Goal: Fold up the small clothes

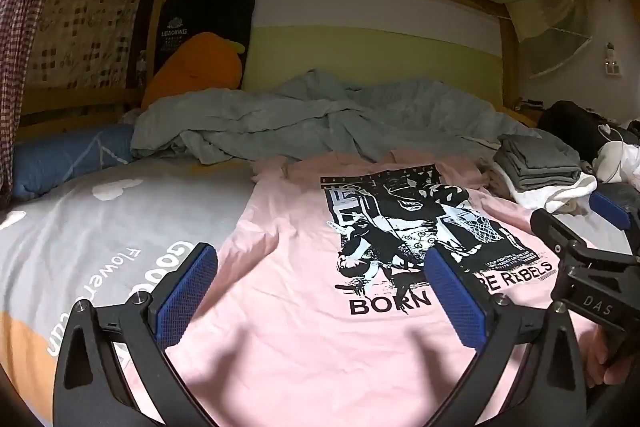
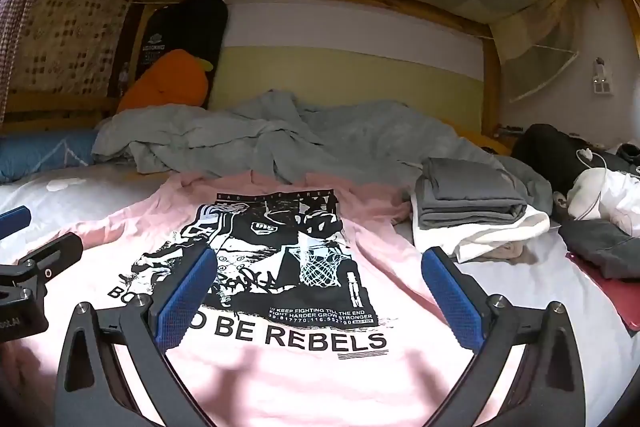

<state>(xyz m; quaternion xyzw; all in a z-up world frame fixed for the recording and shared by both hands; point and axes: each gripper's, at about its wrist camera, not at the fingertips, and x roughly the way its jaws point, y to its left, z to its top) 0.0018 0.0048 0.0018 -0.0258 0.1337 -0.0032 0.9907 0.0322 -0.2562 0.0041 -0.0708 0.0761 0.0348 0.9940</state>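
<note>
Both claws, left claw (image 1: 320, 291) and right claw (image 2: 316, 291), are held wide open, nothing gripped, over the pink T-shirt (image 1: 288, 327). It is spread flat mid-bed, print up, ready for folding; folded clothes (image 2: 472, 215) are stacked toward the bed's right edge.

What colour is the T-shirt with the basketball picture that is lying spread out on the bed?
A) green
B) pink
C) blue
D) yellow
B: the pink T-shirt with the black-and-white basketball print lies flat on the bed sheet, in front of both open grippers.
</note>
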